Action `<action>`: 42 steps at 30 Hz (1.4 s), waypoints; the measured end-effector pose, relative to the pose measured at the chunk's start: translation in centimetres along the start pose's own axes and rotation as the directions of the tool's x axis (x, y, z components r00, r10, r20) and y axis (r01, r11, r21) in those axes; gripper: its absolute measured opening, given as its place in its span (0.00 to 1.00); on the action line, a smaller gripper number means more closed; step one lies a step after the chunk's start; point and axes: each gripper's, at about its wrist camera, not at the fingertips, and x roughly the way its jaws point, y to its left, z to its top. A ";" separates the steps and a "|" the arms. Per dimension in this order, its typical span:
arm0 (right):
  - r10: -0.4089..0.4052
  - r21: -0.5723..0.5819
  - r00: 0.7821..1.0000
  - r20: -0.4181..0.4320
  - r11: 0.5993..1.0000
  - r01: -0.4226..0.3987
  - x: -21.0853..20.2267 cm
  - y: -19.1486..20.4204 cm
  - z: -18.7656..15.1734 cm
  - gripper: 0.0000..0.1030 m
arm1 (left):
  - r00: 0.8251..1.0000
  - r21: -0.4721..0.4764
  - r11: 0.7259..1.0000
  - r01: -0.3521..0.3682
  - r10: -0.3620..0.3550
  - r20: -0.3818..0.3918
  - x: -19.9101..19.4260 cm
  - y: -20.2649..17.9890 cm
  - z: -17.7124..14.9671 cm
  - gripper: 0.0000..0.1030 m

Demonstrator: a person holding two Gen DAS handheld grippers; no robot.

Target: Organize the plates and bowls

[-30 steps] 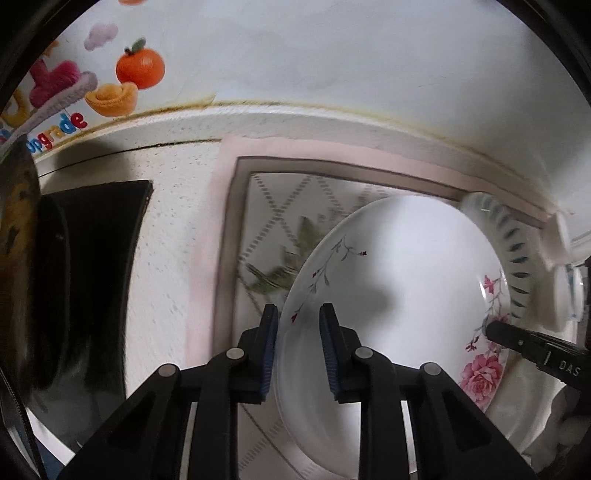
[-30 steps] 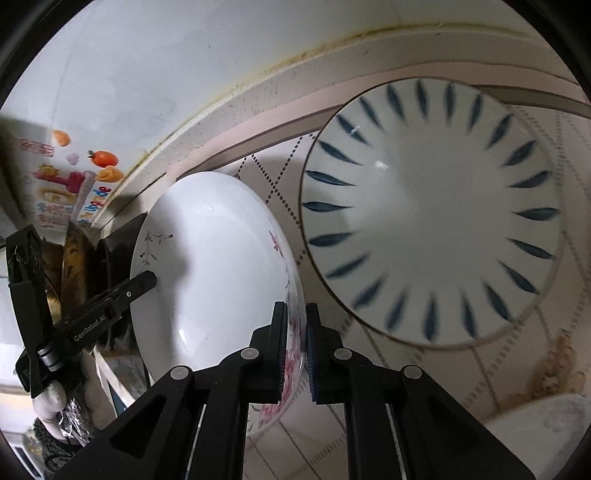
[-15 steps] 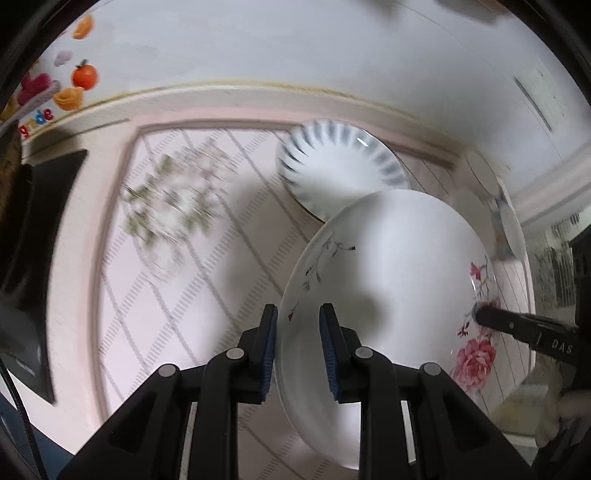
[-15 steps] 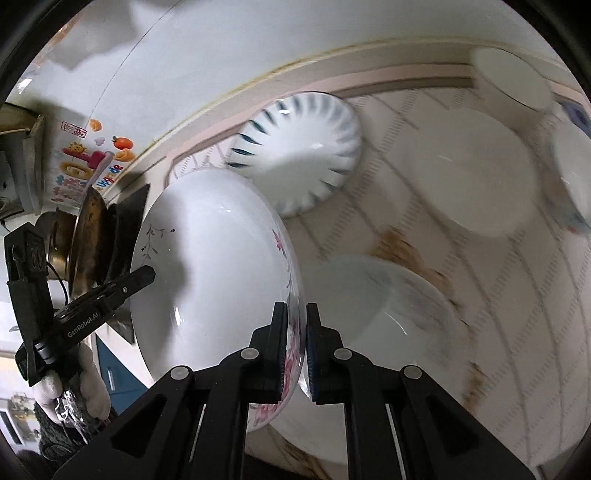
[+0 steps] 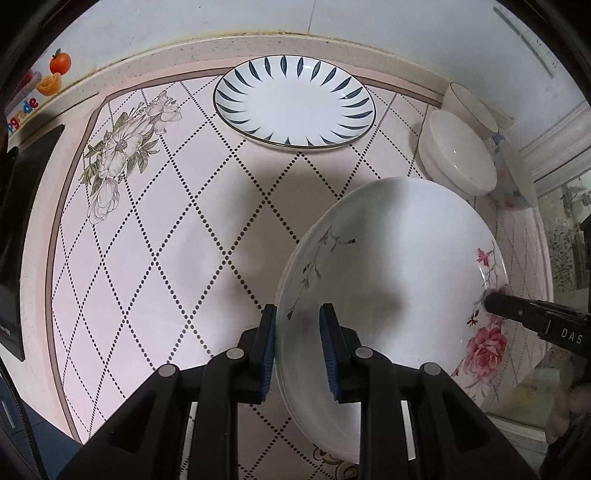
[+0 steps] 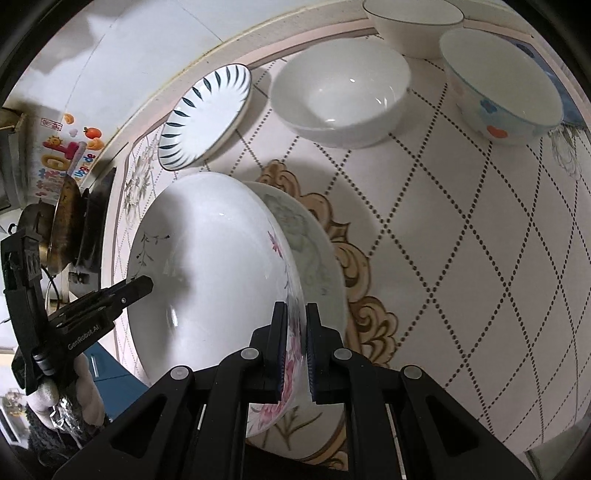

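While both grippers point steeply down at the counter, they carry one floral plate (image 5: 391,273) between them, off the patterned mat (image 5: 177,229). Left gripper (image 5: 297,345) has its blue pads clamped on the plate's rim on the sprig side; right gripper (image 6: 295,345) is pinched tight on the opposite rim, at the pink rose print. The plate hangs clear of the mat, tilted.

In the right wrist view a second plate (image 6: 314,254) with a faint grey-green pattern lies on the mat directly beneath the held one, partly covered by it. Can't tell whether the two touch.

Blue-leaf plate (image 5: 294,104) sits flat near the back edge of the mat, well apart from the held plate. Three bowls are grouped at the right end: plain white bowl (image 6: 341,96), a cream bowl (image 6: 413,20) behind it against the backsplash, and a pale-blue bowl (image 6: 498,88) with coloured spots beside them. All upright.

Left of the mat: black cooktop (image 5: 26,229) and a pan (image 6: 64,221). Fruit sticker (image 5: 55,74) on the wall tile. A gloved hand (image 6: 79,395) shows on the left gripper's handle.
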 end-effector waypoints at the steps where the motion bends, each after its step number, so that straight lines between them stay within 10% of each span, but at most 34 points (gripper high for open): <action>1: -0.001 0.000 1.000 0.000 1.000 0.001 0.2 -0.3 0.0 0.11 | 1.000 -0.002 1.000 -0.008 0.008 -0.001 0.1 -0.2 0.0 0.20; 42: -0.019 -0.038 1.000 -0.009 0.999 0.018 3.0 0.4 0.7 0.13 | 0.992 -0.014 0.993 -0.119 0.118 -0.050 2.9 -0.5 0.1 0.21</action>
